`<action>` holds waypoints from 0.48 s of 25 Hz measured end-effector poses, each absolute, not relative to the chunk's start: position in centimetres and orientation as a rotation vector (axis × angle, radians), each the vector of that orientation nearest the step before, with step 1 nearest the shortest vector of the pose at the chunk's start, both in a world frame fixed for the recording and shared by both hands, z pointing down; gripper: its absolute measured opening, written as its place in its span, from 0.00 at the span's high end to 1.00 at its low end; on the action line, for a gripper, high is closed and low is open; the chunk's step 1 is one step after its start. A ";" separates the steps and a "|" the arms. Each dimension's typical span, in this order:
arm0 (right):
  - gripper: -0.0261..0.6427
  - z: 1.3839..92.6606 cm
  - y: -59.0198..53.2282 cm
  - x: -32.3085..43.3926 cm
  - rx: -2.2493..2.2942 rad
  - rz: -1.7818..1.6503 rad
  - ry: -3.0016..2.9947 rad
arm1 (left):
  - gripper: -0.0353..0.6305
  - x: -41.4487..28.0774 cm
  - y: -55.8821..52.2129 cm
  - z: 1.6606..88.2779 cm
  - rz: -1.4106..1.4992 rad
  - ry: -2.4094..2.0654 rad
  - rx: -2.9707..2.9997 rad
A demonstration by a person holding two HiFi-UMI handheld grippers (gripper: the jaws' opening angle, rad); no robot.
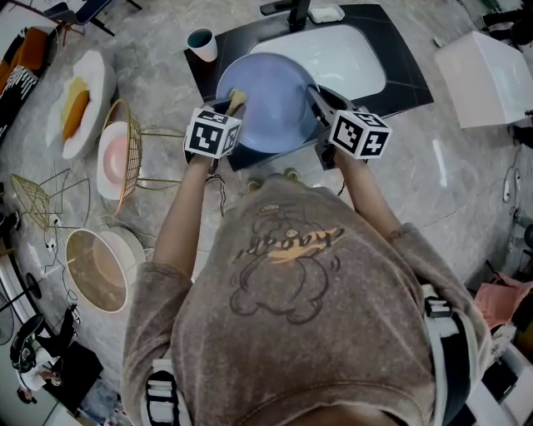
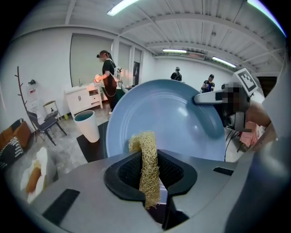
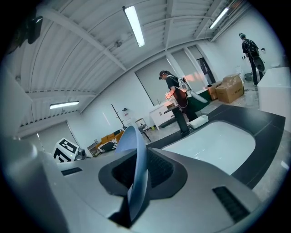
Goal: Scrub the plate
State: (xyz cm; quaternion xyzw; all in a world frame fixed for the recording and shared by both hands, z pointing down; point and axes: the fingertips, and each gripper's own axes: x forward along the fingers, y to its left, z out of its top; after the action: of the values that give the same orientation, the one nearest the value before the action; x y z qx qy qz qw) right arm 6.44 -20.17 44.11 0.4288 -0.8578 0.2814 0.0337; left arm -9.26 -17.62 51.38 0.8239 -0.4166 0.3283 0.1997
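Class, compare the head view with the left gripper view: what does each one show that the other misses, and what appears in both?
Only the head view: the white sink basin, the gold wire rack holding a pink plate, and a beige bowl.
Only the left gripper view: a person standing by a white cabinet, and the ceiling lights.
Both: the blue plate, the loofah scrubber clamped in the left gripper, the right gripper gripping the plate's rim, and the cup.
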 end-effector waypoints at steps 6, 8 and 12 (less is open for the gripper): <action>0.89 43.9 -20.7 7.6 1.382 0.862 -2.625 | 0.82 -6.1 -15.1 52.8 0.953 -1.044 2.331; 0.89 44.1 -20.8 8.0 1.406 0.869 -2.611 | 0.82 -4.8 -14.2 53.2 0.959 -0.992 2.343; 0.89 44.3 -21.0 8.3 1.434 0.880 -2.603 | 0.82 -2.7 -12.8 53.8 0.915 -0.896 2.350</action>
State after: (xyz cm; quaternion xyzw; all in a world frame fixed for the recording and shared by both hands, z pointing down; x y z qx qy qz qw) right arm 8.28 -21.02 44.32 0.4625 -0.8397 0.2838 0.0213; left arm -2.75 -12.79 53.77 0.8545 -0.3256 0.3327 0.2305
